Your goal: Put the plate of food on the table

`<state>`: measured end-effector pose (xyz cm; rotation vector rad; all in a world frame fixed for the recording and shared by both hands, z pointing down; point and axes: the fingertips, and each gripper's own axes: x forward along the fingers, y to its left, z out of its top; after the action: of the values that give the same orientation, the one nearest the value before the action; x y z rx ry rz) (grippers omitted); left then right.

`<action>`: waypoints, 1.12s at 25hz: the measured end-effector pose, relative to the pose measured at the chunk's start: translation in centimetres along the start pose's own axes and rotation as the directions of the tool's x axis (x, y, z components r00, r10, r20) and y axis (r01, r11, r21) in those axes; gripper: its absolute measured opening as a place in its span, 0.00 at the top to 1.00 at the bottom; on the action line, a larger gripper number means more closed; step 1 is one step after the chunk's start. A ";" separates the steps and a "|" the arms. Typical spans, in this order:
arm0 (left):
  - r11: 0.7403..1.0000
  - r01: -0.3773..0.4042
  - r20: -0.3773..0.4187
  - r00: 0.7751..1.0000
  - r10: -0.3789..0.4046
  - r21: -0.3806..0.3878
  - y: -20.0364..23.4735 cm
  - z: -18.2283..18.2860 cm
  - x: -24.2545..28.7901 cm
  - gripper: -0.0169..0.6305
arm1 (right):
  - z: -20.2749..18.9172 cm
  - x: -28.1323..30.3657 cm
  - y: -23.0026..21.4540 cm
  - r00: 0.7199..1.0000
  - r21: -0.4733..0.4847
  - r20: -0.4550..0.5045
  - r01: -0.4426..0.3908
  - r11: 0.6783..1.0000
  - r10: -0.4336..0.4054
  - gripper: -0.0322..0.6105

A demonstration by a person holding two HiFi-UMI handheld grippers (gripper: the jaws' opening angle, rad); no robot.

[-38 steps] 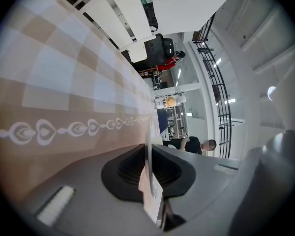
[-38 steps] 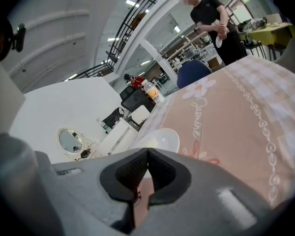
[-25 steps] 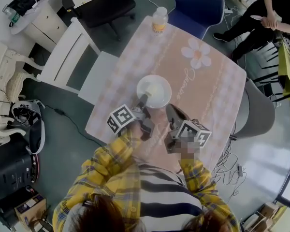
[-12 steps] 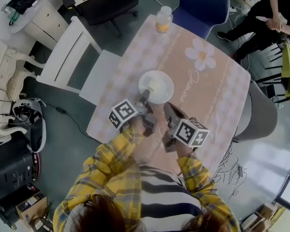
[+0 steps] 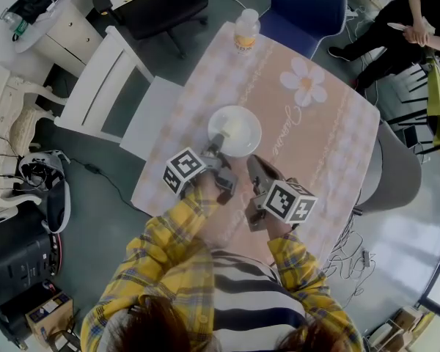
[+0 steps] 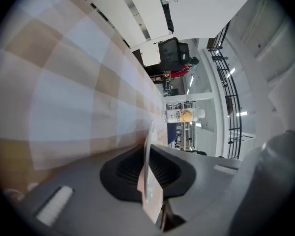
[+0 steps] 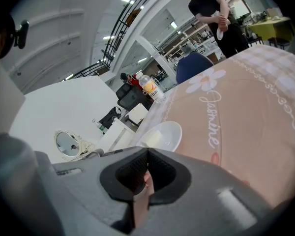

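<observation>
Left gripper (image 5: pixel 216 145), seen from my head camera, reached forward over the near part of the table (image 5: pixel 330 123) with its tips at the near rim of the white plate (image 5: pixel 235 130). That plate, with something pale on it, lay just beyond those tips toward the table's middle. My right gripper (image 5: pixel 253 161) sat just beside the left one, its tips close to the plate's near-right edge but apart from it. A bottle (image 5: pixel 243 31) stood at the far edge, well apart from the plate, with a blue chair (image 5: pixel 308 6) behind the table. From the left gripper view, my left gripper (image 6: pixel 147 167) had its jaws closed on the plate (image 6: pixel 149 144), whose thin rim ran edge-on straight between the pads. The checked table (image 6: pixel 64 92) filled the left side, with the bottle (image 6: pixel 184 115) far ahead. From the right gripper view, my right gripper (image 7: pixel 147 157) had its jaws together with nothing between them. The plate (image 7: pixel 163 136) lay just ahead and slightly to their right, and appeared to rest on the table (image 7: pixel 250 112). The bottle (image 7: pixel 150 86) stood beyond it, and a person (image 7: pixel 219 18) stood past the far corner.
</observation>
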<state>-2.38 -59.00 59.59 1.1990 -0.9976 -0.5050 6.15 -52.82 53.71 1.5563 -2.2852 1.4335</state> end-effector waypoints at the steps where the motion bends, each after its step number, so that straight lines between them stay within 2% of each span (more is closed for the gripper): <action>1: 1.000 -0.004 0.007 1.000 0.004 0.011 0.0 0.2 0.0 0.95 | 0.0 0.0 0.0 1.000 0.001 0.000 0.001 1.000 -0.001 0.95; 4: 0.999 -0.011 0.015 1.000 0.010 0.035 -0.3 0.8 -0.1 0.93 | 0.0 -0.1 -0.1 1.000 0.001 0.002 0.002 1.000 -0.002 0.95; 8: 0.999 0.006 -0.004 1.000 -0.006 0.052 -1.1 1.2 -0.1 0.78 | -0.1 0.0 0.3 1.000 0.001 0.005 -0.003 1.000 0.003 0.95; 13: 0.987 -0.050 -0.007 0.999 0.052 0.154 -0.9 1.2 -0.8 0.72 | 0.0 -0.4 0.5 1.000 0.000 0.014 -0.009 1.000 0.008 0.95; 17: 0.978 -0.074 -0.030 0.996 0.081 0.194 -0.9 0.8 -1.3 0.67 | -0.1 -0.7 0.8 1.000 -0.003 0.020 -0.016 1.000 0.016 0.95; 19: 0.967 -0.093 -0.056 0.992 0.109 0.237 -0.6 0.6 -1.6 0.61 | -0.2 -0.8 1.0 1.000 -0.004 0.020 -0.020 1.000 0.020 0.95; 22: 0.940 -0.113 -0.076 0.987 0.145 0.322 -0.6 0.4 -2.2 0.57 | -0.4 -1.2 1.3 0.999 -0.007 0.023 -0.026 1.000 0.026 0.95; 25: 0.919 -0.126 -0.056 0.986 0.158 0.372 -0.6 0.6 -3.3 0.57 | -0.6 -1.5 1.5 0.999 -0.009 0.026 -0.029 1.000 0.030 0.95; 28: 0.910 -0.145 -0.022 0.986 0.167 0.389 0.0 0.9 -4.9 0.60 | -1.1 -1.7 1.9 0.999 -0.009 0.026 -0.032 0.999 0.032 0.95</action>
<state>-5.58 -55.63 57.82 1.4591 -1.1699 -0.1470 5.13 -50.69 52.28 1.5519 -2.3379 1.4175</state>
